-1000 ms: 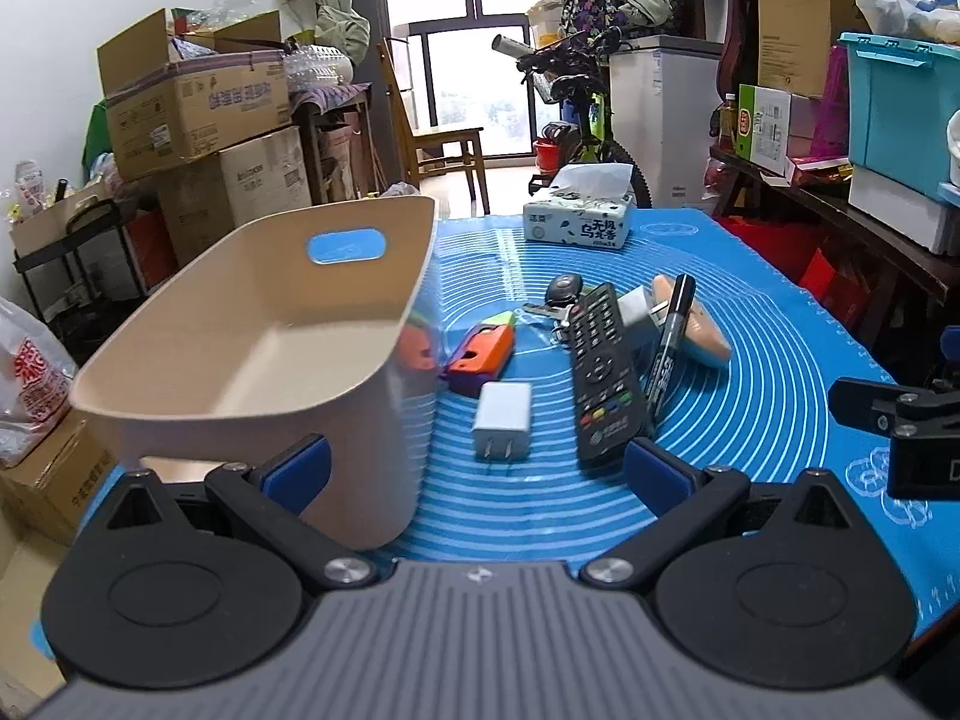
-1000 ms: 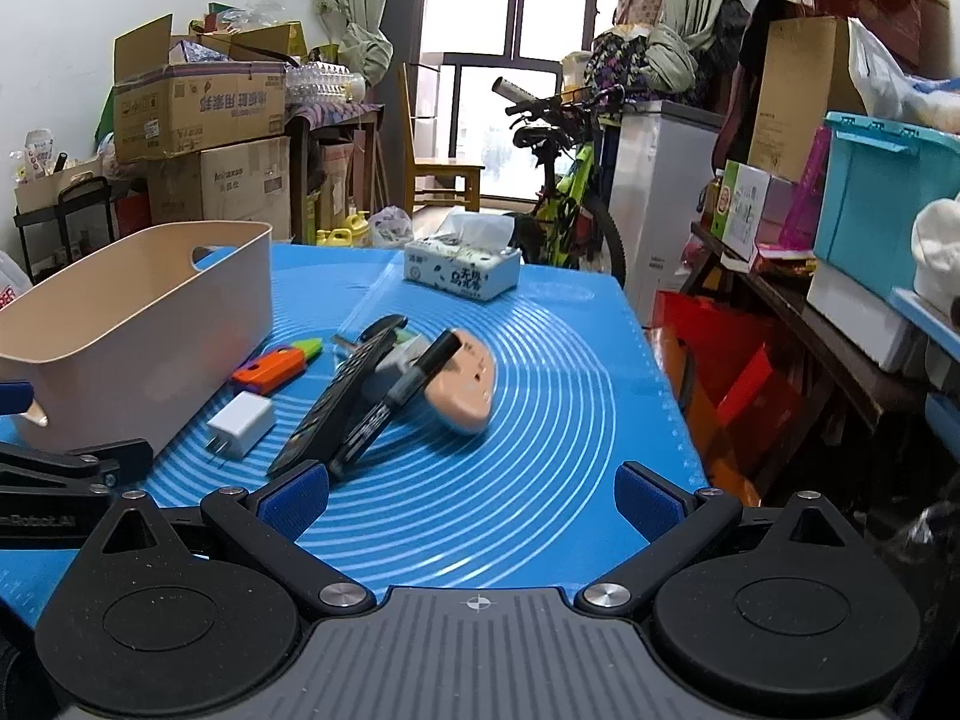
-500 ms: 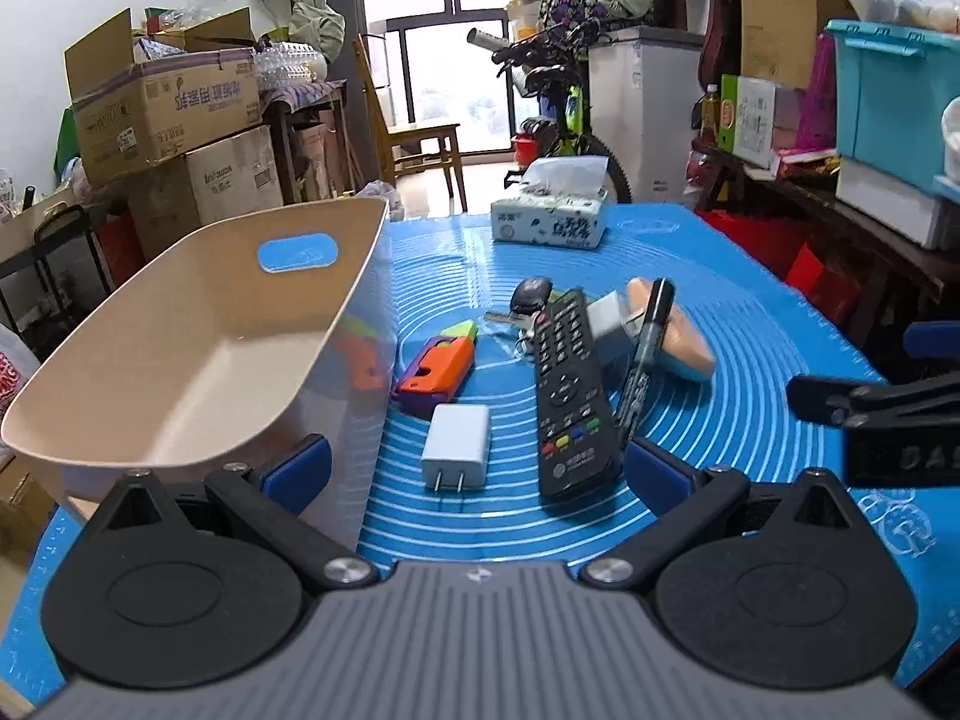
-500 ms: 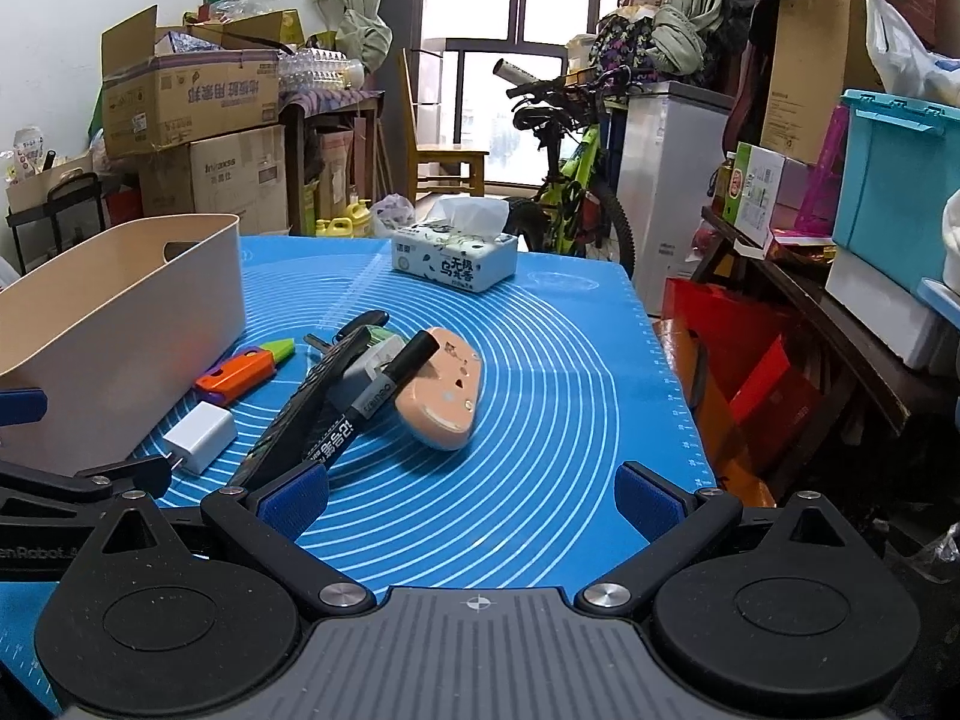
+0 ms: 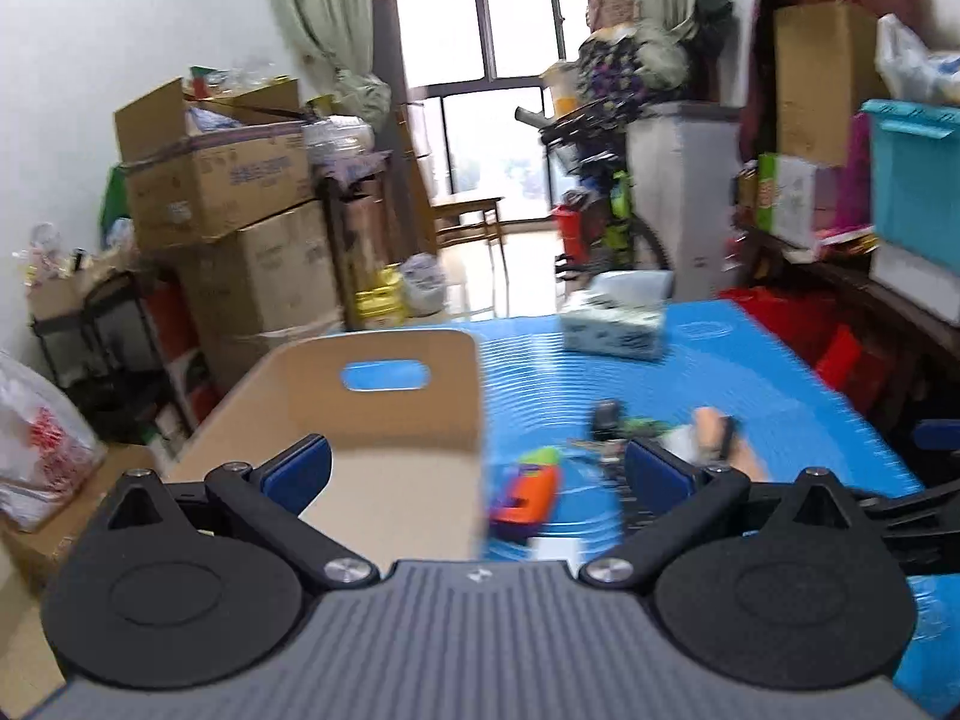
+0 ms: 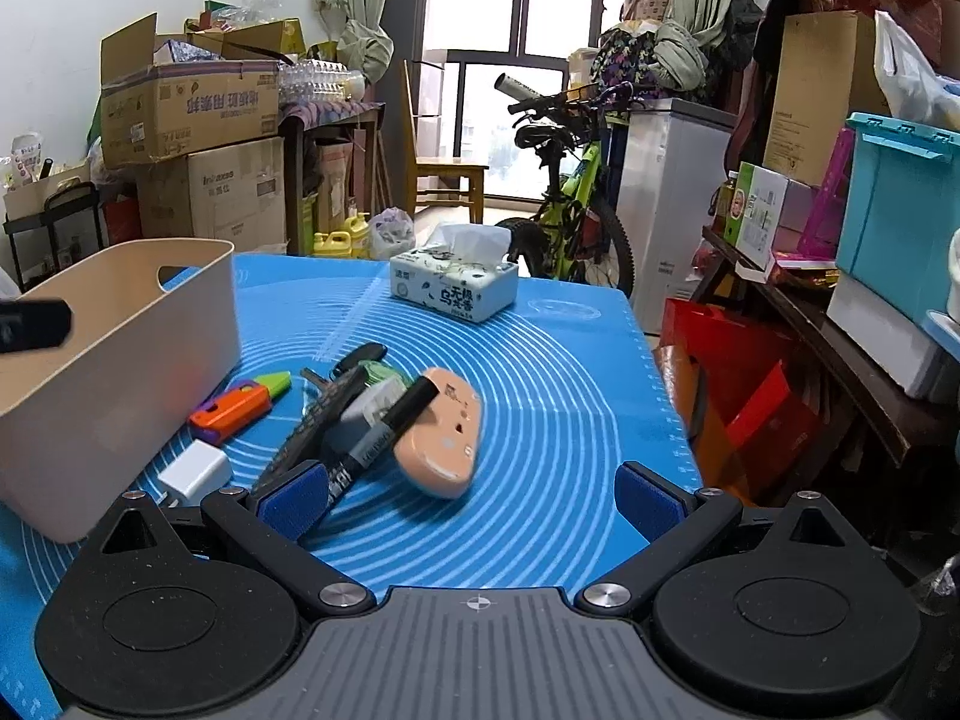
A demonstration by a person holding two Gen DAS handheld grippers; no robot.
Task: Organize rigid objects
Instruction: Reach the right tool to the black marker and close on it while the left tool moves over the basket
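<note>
Cluttered storeroom, blue mat (image 6: 558, 420) over the table. Both grippers — left (image 5: 477, 471), right (image 6: 474, 495) — gape wide, empty. Loose pile mid-mat: remote (image 6: 312, 426), marker (image 6: 390, 426) propped on a peach case (image 6: 444, 432), charger (image 6: 195, 471), orange toy (image 6: 234, 408). All light, stiff; marker likely rolls — pinch its barrel. Beige bin (image 6: 120, 360) at left edge; tissue box (image 6: 453, 288) well behind.

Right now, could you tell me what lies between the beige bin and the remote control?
In the right wrist view, the orange-and-green toy knife and the white charger lie on the mat between the beige bin and the remote control.
</note>
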